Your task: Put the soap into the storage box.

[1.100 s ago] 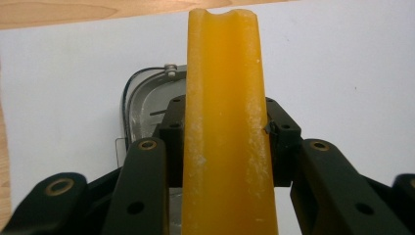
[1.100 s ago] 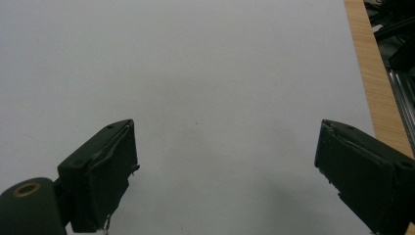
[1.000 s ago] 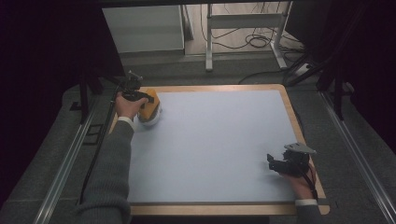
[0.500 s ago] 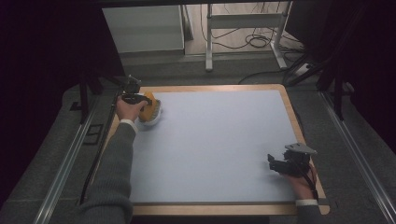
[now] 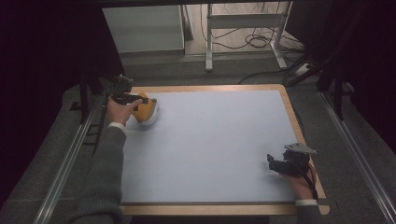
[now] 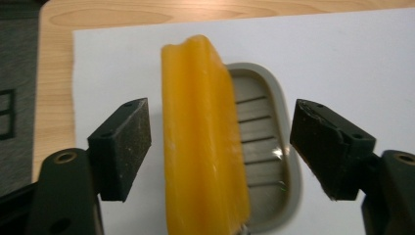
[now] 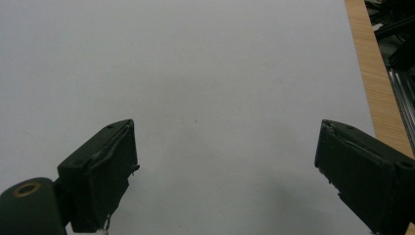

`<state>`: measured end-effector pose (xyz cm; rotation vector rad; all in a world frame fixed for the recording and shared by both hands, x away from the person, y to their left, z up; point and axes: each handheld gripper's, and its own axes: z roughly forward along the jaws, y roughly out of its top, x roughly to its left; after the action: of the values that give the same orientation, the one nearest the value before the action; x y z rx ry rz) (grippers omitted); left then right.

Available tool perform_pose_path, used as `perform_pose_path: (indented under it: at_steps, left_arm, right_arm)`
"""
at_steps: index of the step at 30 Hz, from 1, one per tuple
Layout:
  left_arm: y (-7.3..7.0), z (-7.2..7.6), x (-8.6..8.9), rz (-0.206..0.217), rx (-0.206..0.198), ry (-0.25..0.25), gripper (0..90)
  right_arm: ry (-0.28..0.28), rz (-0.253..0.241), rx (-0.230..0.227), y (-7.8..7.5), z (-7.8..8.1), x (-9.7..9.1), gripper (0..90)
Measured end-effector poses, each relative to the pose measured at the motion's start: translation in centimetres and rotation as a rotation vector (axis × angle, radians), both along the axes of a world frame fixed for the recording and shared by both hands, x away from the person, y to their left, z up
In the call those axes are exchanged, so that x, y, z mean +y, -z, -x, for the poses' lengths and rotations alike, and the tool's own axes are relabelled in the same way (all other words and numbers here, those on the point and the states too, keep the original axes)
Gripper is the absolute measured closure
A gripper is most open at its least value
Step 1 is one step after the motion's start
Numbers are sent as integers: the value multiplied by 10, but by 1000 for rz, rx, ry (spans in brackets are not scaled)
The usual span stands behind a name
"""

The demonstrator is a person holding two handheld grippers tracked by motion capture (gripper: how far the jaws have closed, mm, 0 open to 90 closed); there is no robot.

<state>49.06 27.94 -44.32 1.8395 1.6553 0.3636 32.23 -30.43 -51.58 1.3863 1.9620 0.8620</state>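
Note:
An orange bar of soap (image 6: 203, 142) stands on edge against a grey ribbed soap dish (image 6: 264, 152) at the far left of the white mat; from above the soap (image 5: 144, 108) and dish (image 5: 152, 118) sit together. My left gripper (image 6: 220, 152) straddles the soap, and its jaws have just been opening: both pads now stand clear of it. The same gripper (image 5: 133, 99) hovers over the soap in the high view. Over bare mat near the front right corner, my right gripper (image 7: 225, 171) is open and holds nothing; from above this gripper (image 5: 280, 165) rests low.
A white mat (image 5: 210, 144) covers a wooden board (image 5: 289, 107) whose rim shows all round. Metal rails (image 5: 70, 158) run along both sides. Beyond the far edge stand a frame's legs (image 5: 208, 42) and floor cables (image 5: 257, 39).
The left gripper's jaws have opened off the soap, which now leans on the dish by itself. The left hand shifted slightly towards the far left. The right hand has not moved.

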Motion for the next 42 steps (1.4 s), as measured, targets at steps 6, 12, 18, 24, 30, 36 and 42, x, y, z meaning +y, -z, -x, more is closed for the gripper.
perform_pose_path:
  at_steps: [6, 12, 18, 24, 30, 36, 42]
  left_arm:
    - [-7, 34, -7, 34, -105, 91, 212]
    - [-4, 79, -24, 70, -188, 216, 217]
    - [6, 119, -33, 88, -243, 240, 242]
    - [25, 143, -39, 85, -207, 299, 234]
    - [46, 162, -44, 97, -176, 335, 231]
    - [56, 177, -49, 100, -184, 374, 229]
    - [61, 177, -44, 92, -171, 359, 229]
  right_arm:
    - [-4, 1, 0, 0, 0, 1, 88]
    - [-15, 5, -3, 0, -1, 5, 88]
    - [-19, 5, -11, -3, -1, 5, 88]
    - [-15, 3, -11, -3, -1, 4, 88]
    - [-14, 3, -15, -5, 0, 3, 88]
    - [-18, 4, -17, -5, 0, 3, 88]
    - [-22, 4, -26, -5, 0, 3, 88]
